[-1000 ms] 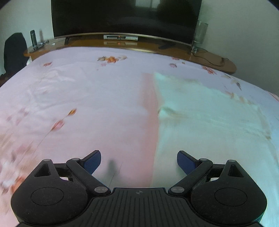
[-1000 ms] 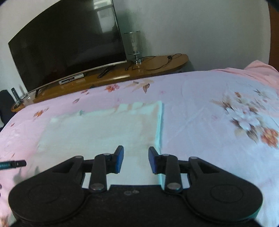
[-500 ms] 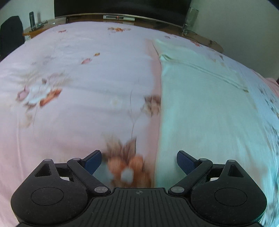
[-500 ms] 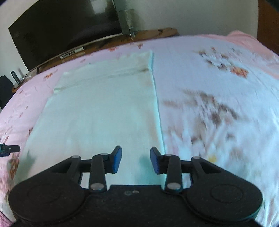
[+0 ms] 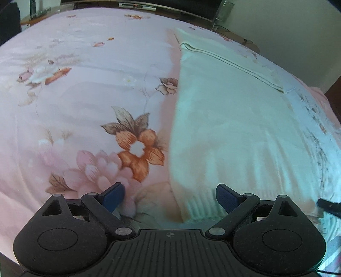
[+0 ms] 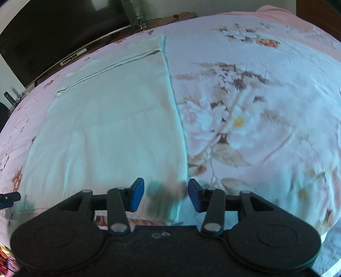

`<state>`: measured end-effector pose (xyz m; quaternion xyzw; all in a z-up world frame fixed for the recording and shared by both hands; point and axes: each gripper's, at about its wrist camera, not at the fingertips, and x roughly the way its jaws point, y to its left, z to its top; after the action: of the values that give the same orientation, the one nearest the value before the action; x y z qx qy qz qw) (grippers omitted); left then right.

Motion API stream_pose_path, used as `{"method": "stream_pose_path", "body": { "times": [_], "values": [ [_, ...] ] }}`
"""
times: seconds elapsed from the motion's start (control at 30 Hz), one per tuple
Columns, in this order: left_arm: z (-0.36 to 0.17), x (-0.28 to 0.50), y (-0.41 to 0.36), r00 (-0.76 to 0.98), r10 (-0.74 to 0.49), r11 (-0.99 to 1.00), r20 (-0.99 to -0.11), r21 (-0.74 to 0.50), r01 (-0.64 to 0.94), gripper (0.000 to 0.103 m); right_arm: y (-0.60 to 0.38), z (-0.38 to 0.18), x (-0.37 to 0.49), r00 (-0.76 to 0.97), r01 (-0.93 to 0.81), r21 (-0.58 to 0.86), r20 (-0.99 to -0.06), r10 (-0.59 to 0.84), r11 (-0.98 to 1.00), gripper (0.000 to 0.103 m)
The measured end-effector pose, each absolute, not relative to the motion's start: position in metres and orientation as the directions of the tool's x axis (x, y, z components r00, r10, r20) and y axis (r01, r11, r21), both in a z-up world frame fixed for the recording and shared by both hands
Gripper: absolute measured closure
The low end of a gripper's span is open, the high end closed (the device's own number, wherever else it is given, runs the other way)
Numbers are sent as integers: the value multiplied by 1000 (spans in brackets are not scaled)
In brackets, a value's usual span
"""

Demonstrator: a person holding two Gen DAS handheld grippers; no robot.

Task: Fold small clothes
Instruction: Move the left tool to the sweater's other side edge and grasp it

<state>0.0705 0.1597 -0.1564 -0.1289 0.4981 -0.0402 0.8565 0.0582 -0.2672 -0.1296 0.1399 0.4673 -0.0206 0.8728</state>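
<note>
I count one garment, pale mint-white and knitted, spread flat on the pink floral bedsheet. It has a ribbed hem at its near end and a stitched seam line across its far end. In the right wrist view the same garment fills the left half of the bed, its right edge running straight toward me.

I have two grippers in play. My left gripper stands wide open, holding nothing; its two blue pads sit either side of the garment's near left corner, the right pad over the ribbed hem, the left pad over the sheet's printed flowers. My right gripper is also open, more narrowly, and grips nothing; the garment's near right corner lies between its pads, though that patch is blurred and I cannot tell whether either pad touches cloth.

At the far end of the bed I see one dark television on one wooden shelf, and one clear glass vessel standing on that shelf. I cannot tell whether anything is in the glass. A dark tip of the other gripper shows at each view's edge.
</note>
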Motion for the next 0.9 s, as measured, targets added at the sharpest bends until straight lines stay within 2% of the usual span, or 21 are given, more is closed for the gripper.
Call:
{"method": "stream_pose_path", "body": {
  "times": [0.23,0.3,0.33,0.37,0.4,0.5,0.53,0.57,0.63,0.73,0.8,0.87,0.9],
  "values": [
    [-158,66,150,497,-263,934,-827,-348,-85,10,-269,-134,52,557,182,256,-822,115,949,57],
    [-159,64,148,493,-278,928,-824,-364,-84,10,-269,-134,51,556,183,262,-822,120,948,60],
    [-159,63,145,492,-282,928,-824,-364,-77,13,-270,-133,50,556,184,261,-822,118,948,61],
    [-159,62,144,491,-285,928,-823,-364,-73,31,-270,-133,49,555,186,262,-823,119,947,65],
    [-160,62,142,484,-287,929,-827,-364,-71,35,-270,-134,48,553,187,262,-825,119,947,69],
    [-161,63,144,482,-295,924,-825,-376,-77,37,-271,-134,48,547,186,261,-828,121,947,74],
    [-161,64,145,482,-296,921,-825,-380,-85,45,-271,-135,48,546,187,268,-828,127,945,75],
    [-161,66,146,479,-303,918,-824,-388,-87,60,-272,-135,48,544,186,279,-828,138,942,79],
    [-164,68,149,456,-324,907,-829,-409,-100,80,-271,-135,48,540,184,292,-828,152,939,85],
    [-169,71,152,451,-333,899,-828,-424,-114,80,-268,-135,51,537,164,275,-831,148,947,81],
    [-170,70,151,457,-331,900,-825,-423,-111,80,-268,-138,54,529,159,302,-830,178,940,70],
    [-169,69,149,463,-328,902,-824,-419,-106,80,-264,-138,57,528,151,301,-830,181,941,72],
    [-169,69,149,464,-326,903,-824,-417,-106,81,-260,-138,58,524,144,289,-834,174,946,76]
  ]
}}
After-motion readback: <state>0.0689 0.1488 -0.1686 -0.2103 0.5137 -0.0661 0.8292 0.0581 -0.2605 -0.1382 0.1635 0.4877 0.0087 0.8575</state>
